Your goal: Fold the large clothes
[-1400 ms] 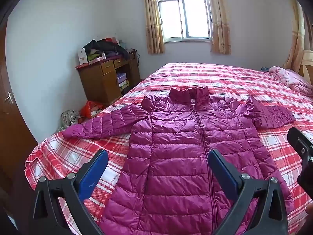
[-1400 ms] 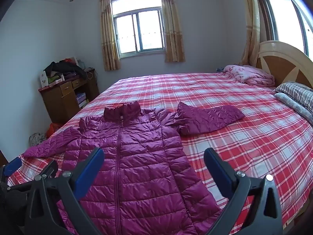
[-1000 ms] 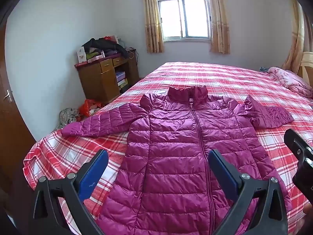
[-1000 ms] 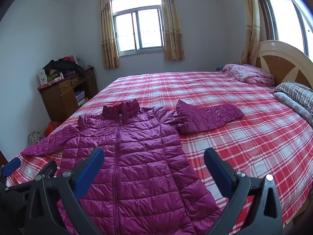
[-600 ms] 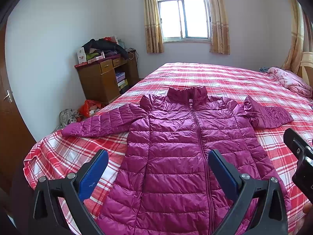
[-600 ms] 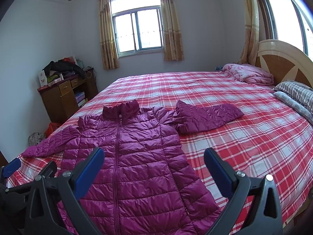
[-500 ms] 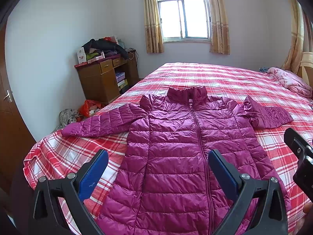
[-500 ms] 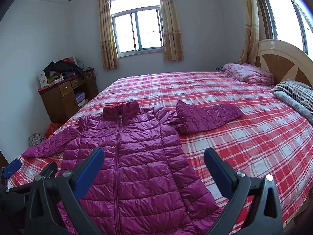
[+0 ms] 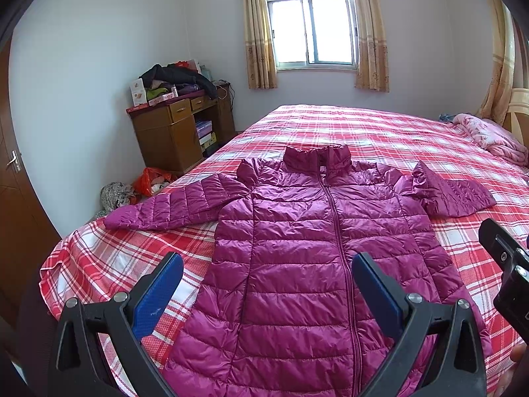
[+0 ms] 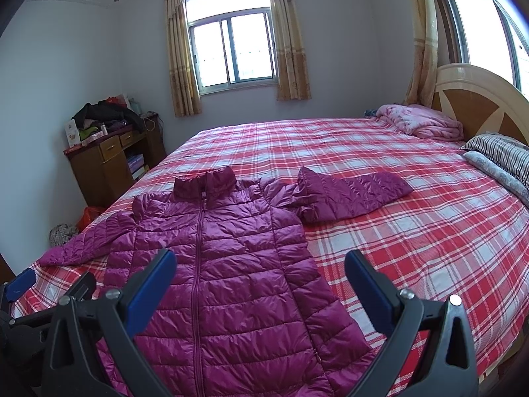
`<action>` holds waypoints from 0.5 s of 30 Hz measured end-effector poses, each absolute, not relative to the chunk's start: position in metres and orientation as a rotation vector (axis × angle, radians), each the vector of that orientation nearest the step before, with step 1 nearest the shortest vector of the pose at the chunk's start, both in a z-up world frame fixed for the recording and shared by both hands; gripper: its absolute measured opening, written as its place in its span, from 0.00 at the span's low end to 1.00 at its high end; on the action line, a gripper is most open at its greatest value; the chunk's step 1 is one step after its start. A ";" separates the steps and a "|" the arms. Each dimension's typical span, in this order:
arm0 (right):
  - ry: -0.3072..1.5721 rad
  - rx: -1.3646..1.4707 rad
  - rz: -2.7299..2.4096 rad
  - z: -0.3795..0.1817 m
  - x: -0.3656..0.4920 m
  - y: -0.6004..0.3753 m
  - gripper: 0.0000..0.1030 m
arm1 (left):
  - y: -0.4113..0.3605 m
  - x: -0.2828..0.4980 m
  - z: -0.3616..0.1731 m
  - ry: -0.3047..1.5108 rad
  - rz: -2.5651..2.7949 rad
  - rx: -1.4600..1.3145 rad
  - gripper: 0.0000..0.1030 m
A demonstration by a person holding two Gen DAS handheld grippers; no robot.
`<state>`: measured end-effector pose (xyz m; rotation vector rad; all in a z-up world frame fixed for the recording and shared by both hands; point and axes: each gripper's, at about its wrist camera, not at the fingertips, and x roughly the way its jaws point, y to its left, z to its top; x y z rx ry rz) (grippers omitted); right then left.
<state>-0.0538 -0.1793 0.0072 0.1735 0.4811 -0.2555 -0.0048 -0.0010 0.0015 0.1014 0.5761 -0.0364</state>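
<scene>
Because folding needs a flat start, the jacket lies zipped, front up, sleeves spread on the bed. Above its hem, left gripper and right gripper hang with jaws apart, empty

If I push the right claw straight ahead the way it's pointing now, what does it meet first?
Probably the magenta puffer jacket: the open right claw aims over its right side, near the edge. Depth is unclear, so it could pass beyond onto the plaid bedspread.

Both wrist cameras look from the bed's foot edge toward the window, sharing the jacket.
</scene>
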 end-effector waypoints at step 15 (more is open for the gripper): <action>0.501 0.164 -0.285 0.004 -0.052 -0.182 1.00 | 0.009 -0.007 0.008 0.561 -0.028 0.062 0.99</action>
